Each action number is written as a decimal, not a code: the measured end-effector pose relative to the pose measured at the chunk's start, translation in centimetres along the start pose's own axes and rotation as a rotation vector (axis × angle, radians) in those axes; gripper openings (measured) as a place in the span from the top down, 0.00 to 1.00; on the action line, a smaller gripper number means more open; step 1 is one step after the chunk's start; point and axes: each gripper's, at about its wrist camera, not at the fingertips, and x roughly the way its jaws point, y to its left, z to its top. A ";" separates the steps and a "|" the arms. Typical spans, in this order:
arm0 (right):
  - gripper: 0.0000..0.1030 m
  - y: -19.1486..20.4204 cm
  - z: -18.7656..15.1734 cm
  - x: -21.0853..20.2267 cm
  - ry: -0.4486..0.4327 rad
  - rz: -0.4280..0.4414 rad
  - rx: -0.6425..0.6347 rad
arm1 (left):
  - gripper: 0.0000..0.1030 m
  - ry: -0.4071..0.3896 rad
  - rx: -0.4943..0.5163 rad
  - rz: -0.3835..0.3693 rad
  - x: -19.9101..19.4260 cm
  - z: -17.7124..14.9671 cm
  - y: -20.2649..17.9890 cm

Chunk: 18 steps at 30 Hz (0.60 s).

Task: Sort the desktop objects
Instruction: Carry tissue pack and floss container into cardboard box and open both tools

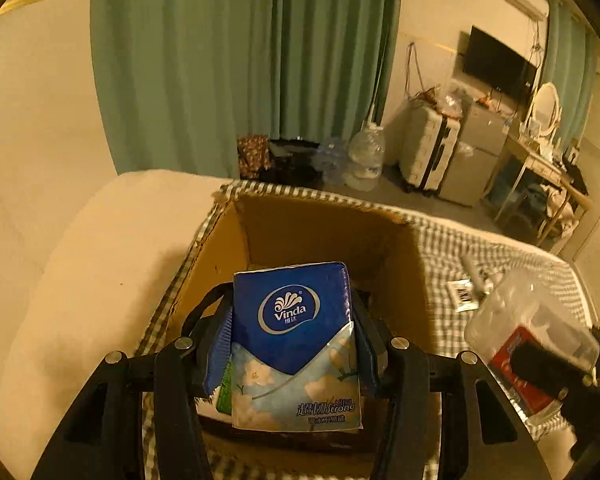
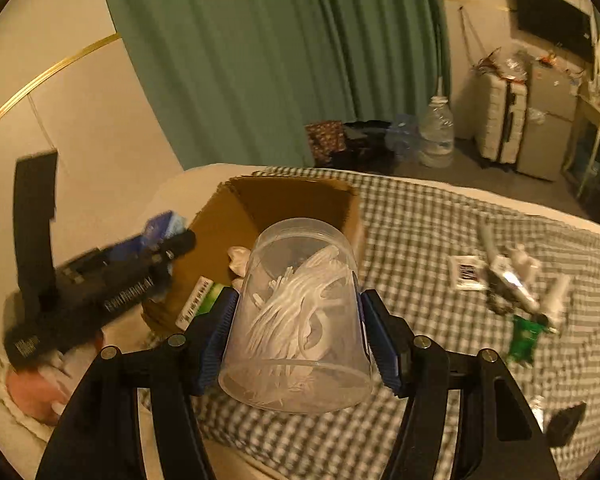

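Note:
My left gripper (image 1: 292, 344) is shut on a blue Vinda tissue pack (image 1: 294, 344) and holds it over the open cardboard box (image 1: 320, 232). My right gripper (image 2: 296, 336) is shut on a clear plastic jar (image 2: 300, 320) filled with white floss picks, held above the checked cloth just in front of the box (image 2: 236, 216). The jar also shows at the right of the left wrist view (image 1: 532, 320). The left gripper with the tissue pack shows blurred at the left of the right wrist view (image 2: 100, 280). A green-and-white item (image 2: 200, 300) lies in the box.
Small loose items (image 2: 512, 280), a white label card (image 2: 466, 272) and a green packet (image 2: 524, 336) lie on the checked cloth (image 2: 440, 220) to the right. A dark object (image 2: 566, 424) sits at the cloth's near right. A suitcase (image 2: 504, 120) and water bottle (image 2: 436, 132) stand on the floor beyond.

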 end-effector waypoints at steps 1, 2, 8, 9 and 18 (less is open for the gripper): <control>0.40 0.1 0.4 1.0 0.012 0.010 0.003 | 0.48 0.014 0.000 0.006 1.0 0.0 0.5; 0.40 0.2 0.8 2.1 0.023 0.019 0.008 | 0.48 0.030 -0.003 0.011 2.3 0.1 1.1; 0.40 0.3 4.1 8.4 0.069 0.045 0.063 | 0.48 0.098 -0.007 0.022 7.9 0.9 1.9; 0.40 0.2 4.6 9.3 0.067 0.049 0.076 | 0.48 0.100 -0.002 0.017 8.7 1.2 1.8; 0.09 -0.7 7.7 12.2 0.037 0.029 0.212 | 0.14 0.106 0.019 0.007 9.9 1.1 1.9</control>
